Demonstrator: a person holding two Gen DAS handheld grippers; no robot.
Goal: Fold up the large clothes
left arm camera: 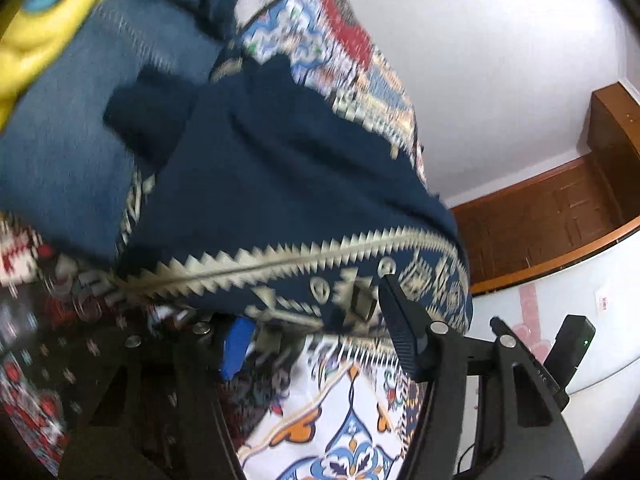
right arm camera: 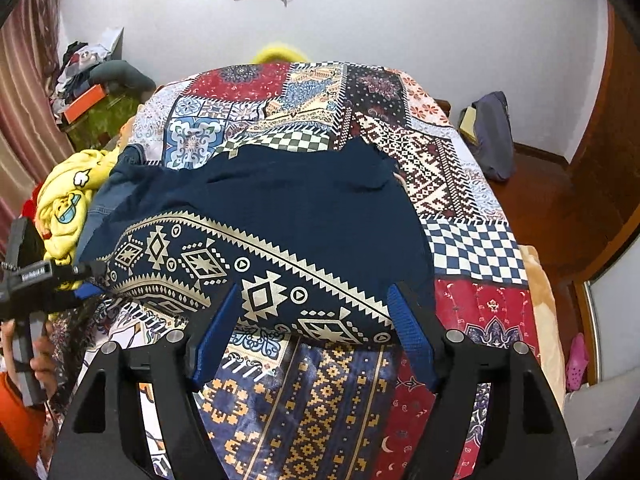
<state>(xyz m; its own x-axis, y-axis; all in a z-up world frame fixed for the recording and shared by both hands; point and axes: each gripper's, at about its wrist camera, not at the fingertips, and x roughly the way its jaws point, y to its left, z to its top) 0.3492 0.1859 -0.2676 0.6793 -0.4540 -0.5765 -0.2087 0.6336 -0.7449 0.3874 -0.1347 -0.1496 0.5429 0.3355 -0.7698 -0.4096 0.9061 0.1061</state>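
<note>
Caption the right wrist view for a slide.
Open right gripper at the patterned hem of a navy garment spread on a patchwork bedspread; left gripper at its far corner.

The right claw (right arm camera: 316, 336) points steeply downward, its blue-padded fingers (right arm camera: 412, 336) spread well apart with nothing pressed between the pads. The left claw (left arm camera: 316, 332) tilts down at a gentler slant, rolled to one side; its jaws stand partly parted, and motion blur hides whether the pads press on anything. In the right wrist view, a hand (right arm camera: 38, 356) with an orange sleeve grips the left claw's handle.
</note>
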